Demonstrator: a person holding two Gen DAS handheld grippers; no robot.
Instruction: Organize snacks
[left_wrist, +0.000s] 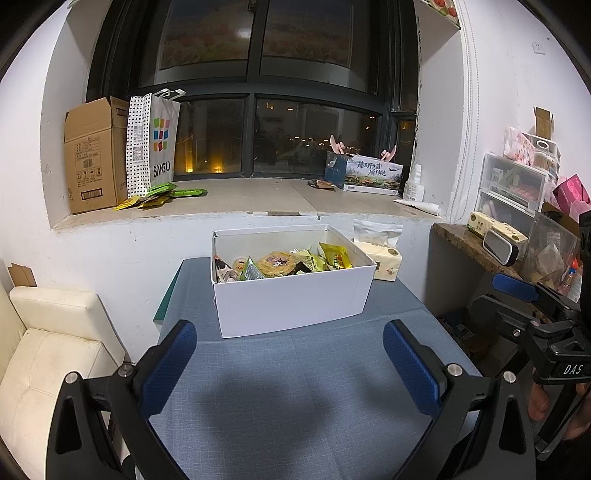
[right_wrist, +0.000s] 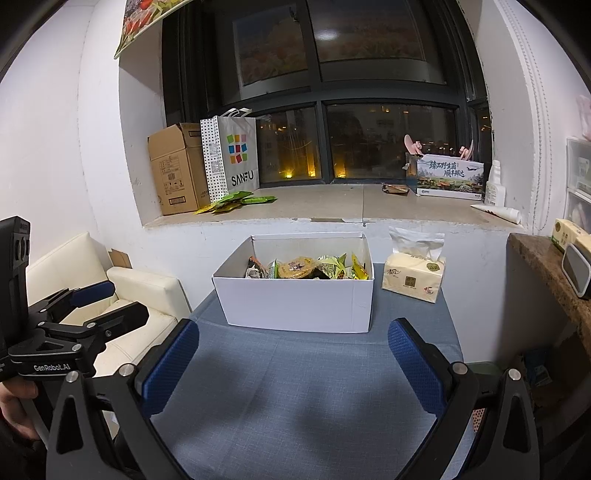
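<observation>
Snacks (left_wrist: 291, 263) lying heaped inside the white box (left_wrist: 295, 299) on the blue table (left_wrist: 295, 387), left gripper (left_wrist: 290, 363) and right gripper (right_wrist: 293, 363) hovering short of it, both spread and empty — fitting either sorting about to start or just finished.

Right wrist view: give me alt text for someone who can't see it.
The open right gripper hovers empty over a blue-grey table, facing a white box full of snack packets. A tissue pack sits right of the box; the left gripper shows at the left edge.
</observation>
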